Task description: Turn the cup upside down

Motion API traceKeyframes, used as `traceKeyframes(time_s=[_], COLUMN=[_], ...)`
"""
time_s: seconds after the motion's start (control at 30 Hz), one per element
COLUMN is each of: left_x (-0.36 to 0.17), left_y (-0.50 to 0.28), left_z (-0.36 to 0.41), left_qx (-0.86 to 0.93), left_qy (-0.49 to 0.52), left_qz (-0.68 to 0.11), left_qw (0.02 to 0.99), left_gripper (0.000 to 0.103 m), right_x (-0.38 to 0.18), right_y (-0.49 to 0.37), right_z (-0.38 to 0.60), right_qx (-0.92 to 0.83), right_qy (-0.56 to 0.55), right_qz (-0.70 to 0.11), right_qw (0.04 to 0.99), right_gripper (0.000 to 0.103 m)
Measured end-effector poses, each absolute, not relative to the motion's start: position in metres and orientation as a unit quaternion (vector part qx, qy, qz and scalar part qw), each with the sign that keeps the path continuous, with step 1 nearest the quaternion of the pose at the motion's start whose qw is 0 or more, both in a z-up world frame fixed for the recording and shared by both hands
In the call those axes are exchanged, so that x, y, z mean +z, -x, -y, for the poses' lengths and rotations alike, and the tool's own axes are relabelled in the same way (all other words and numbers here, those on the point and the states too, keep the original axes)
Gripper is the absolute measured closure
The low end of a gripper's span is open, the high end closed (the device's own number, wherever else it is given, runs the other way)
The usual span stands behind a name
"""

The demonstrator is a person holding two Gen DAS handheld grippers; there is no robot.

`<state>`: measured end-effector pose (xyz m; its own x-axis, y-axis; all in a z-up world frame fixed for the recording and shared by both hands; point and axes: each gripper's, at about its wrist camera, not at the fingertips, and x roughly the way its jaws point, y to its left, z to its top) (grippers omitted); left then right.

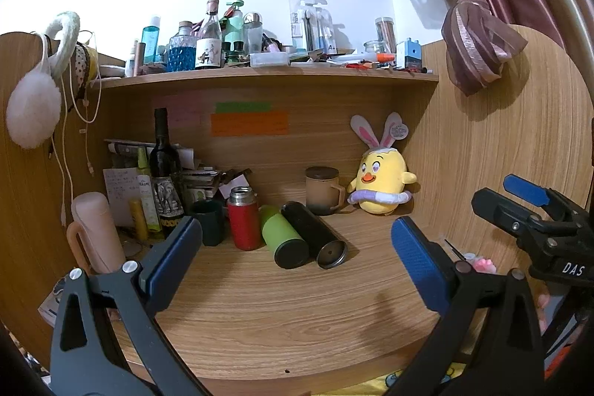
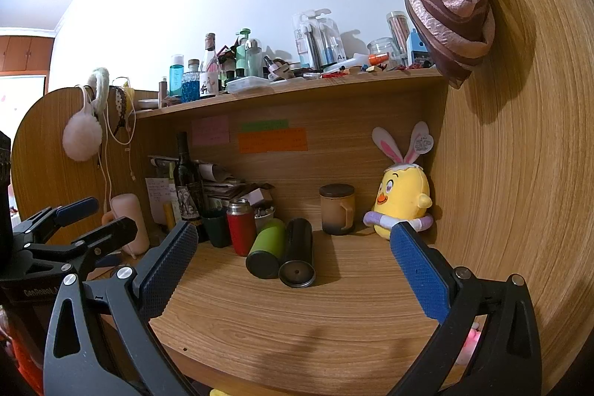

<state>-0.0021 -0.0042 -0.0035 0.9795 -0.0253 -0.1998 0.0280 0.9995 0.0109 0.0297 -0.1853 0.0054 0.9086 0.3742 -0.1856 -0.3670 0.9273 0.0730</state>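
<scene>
A green cup (image 1: 284,237) (image 2: 266,249) and a black cup (image 1: 315,234) (image 2: 298,255) lie on their sides next to each other on the wooden desk (image 1: 282,299) (image 2: 297,314), bases towards me. A red flask (image 1: 243,218) (image 2: 241,226) and a dark green cup (image 1: 208,221) (image 2: 216,226) stand upright to their left. My left gripper (image 1: 297,247) is open and empty, in front of the cups. My right gripper (image 2: 293,255) is open and empty, also short of them. The right gripper shows in the left wrist view (image 1: 519,206), and the left gripper shows in the right wrist view (image 2: 92,221).
A lidded brown mug (image 1: 323,190) (image 2: 338,208) and a yellow chick plush (image 1: 382,184) (image 2: 402,206) stand at the back right. A wine bottle (image 1: 165,173) (image 2: 187,180), papers and a pink bottle (image 1: 97,231) crowd the left. A cluttered shelf (image 1: 267,75) hangs above. Wooden side panels close both sides.
</scene>
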Motion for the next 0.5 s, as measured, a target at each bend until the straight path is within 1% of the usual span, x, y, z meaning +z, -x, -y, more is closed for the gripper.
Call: traceKeyframes(time_s=[0.5], left_x=[-0.0042], left_y=[0.0036], left_z=[0.0005], left_qx=[-0.013], left_qy=[-0.002], left_qz=[-0.099], left_qw=[0.995], left_gripper=[0.0], right_x=[0.0052], right_y=[-0.0303], right_z=[0.1842], right_qx=[0.19], right_qy=[-0.018], right_qz=[-0.099], right_qw=[0.977], right_gripper=[0.0])
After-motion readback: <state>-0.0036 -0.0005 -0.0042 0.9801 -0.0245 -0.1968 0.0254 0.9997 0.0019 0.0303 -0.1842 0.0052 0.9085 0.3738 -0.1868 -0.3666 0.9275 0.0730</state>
